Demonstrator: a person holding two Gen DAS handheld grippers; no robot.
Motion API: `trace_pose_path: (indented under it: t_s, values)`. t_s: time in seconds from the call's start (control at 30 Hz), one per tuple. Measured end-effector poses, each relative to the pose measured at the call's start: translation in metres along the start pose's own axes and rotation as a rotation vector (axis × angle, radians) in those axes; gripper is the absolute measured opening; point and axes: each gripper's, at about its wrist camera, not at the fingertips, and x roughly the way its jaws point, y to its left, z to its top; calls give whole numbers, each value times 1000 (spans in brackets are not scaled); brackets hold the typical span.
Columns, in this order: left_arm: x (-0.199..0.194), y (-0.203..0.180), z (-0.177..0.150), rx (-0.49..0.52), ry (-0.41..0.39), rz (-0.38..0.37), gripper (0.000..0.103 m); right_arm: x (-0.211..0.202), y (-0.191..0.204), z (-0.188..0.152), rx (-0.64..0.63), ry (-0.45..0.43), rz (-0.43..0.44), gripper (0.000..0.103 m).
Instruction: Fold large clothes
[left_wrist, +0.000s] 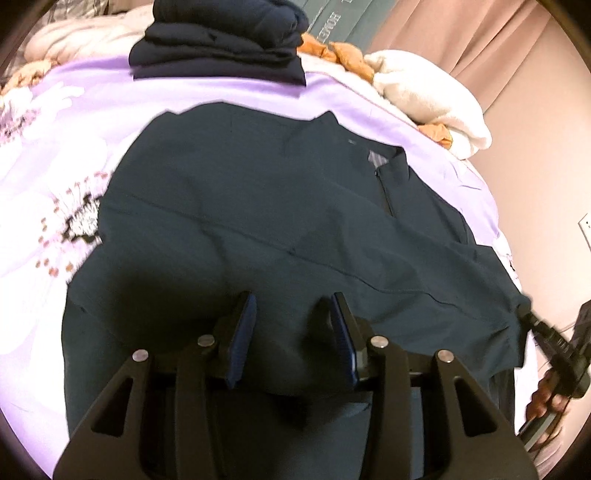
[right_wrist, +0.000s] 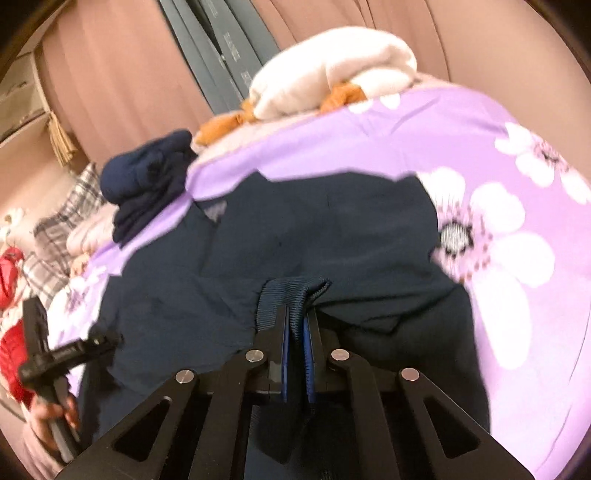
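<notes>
Left wrist view: One dark teal jacket (left_wrist: 258, 206) lies spread on the bed, over one lilac bedspread (left_wrist: 55, 166) printed with white flowers. Its collar and short zip point toward the far right; its near hem hangs toward the camera. The left gripper (left_wrist: 291, 328) hovers over the lower body of the jacket with its fingers (left_wrist: 245, 314) partly apart and nothing clamped between them; cloth lies below the gap, but contact cannot be confirmed. At the right edge, the right gripper (left_wrist: 532, 321) pinches the jacket's outer corner. One stack of folded navy clothes (left_wrist: 221, 40) sits at the far side of the bed, and one cream blanket (left_wrist: 424, 92) lies to its right.

Right wrist view: The right gripper (right_wrist: 297, 321) is closed on a ribbed band (right_wrist: 291, 295) of the jacket (right_wrist: 332, 229), with the band standing up between the blue pads. The left gripper (right_wrist: 74, 350) shows at the left edge, held by a hand (right_wrist: 55, 413).

Risk assessment: Only the thin ribbed edge is gripped, so a sharp pull could strip it from the pads. With the left fingers not clamped, lifting one side alone would likely drag the jacket askew and produce a crooked fold. The slick bedspread may also let the jacket slide.
</notes>
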Motion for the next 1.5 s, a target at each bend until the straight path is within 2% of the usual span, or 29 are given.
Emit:
trace_pose_path:
  t_s: [0.07, 0.2, 0.27, 0.33, 0.4, 0.43, 0.53, 0.6, 0.67, 0.77, 0.83, 0.93, 1.03, 1.07, 1.1, 1.13, 1.17, 1.3, 1.5]
  values:
    - [5, 1, 1, 4, 9, 29, 47, 9, -3, 8, -11, 6, -28, 8]
    - [14, 11, -2, -30, 21, 22, 47, 46, -19, -3, 58, 135, -93, 8]
    - [14, 14, -1, -39, 20, 20, 47, 53, -28, -15, 101, 204, -80, 11]
    - [13, 18, 2, -56, 27, 13, 47, 45, -34, -19, 121, 198, -45, 18]
    - [7, 20, 4, -77, 29, 13, 47, 33, -40, -19, 124, 196, -80, 31]
    - [3, 21, 4, -84, 28, 9, 47, 23, -43, -18, 113, 177, -97, 31]
    - [-20, 31, -1, -147, 12, -76, 48, 5, -39, -18, 86, 137, -39, 31]
    - [-33, 45, -13, -247, 22, -186, 53, 4, -34, -21, 79, 161, 44, 37]
    - [-37, 51, -24, -315, 52, -265, 53, 11, -29, -25, 66, 185, 69, 39]
    - [-30, 46, -35, -334, 120, -348, 53, 26, -24, -31, 78, 221, 36, 41]
    - [-24, 37, -42, -324, 151, -406, 55, 33, -21, -34, 116, 239, 70, 43]
    - [-16, 24, -48, -297, 179, -388, 56, 35, -20, -36, 147, 238, 88, 50]
    - [-3, 14, -43, -296, 179, -364, 55, 35, -17, -36, 150, 244, 106, 51]
    - [1, 12, -40, -297, 173, -357, 54, 36, -14, -36, 135, 242, 94, 49]
    - [4, 10, -37, -293, 166, -347, 53, 36, -9, -36, 109, 240, 78, 33]
    - [7, 6, -35, -287, 153, -333, 48, 34, -7, -37, 89, 240, 70, 22]
    - [8, 7, -36, -289, 147, -320, 33, 32, -5, -38, 72, 233, 54, 10]
    - [7, 19, -41, -321, 119, -349, 16, 21, 3, -35, 14, 180, 19, 5]
    - [-10, 19, -41, -304, 79, -399, 13, -13, 10, -14, 13, 50, 21, 4]
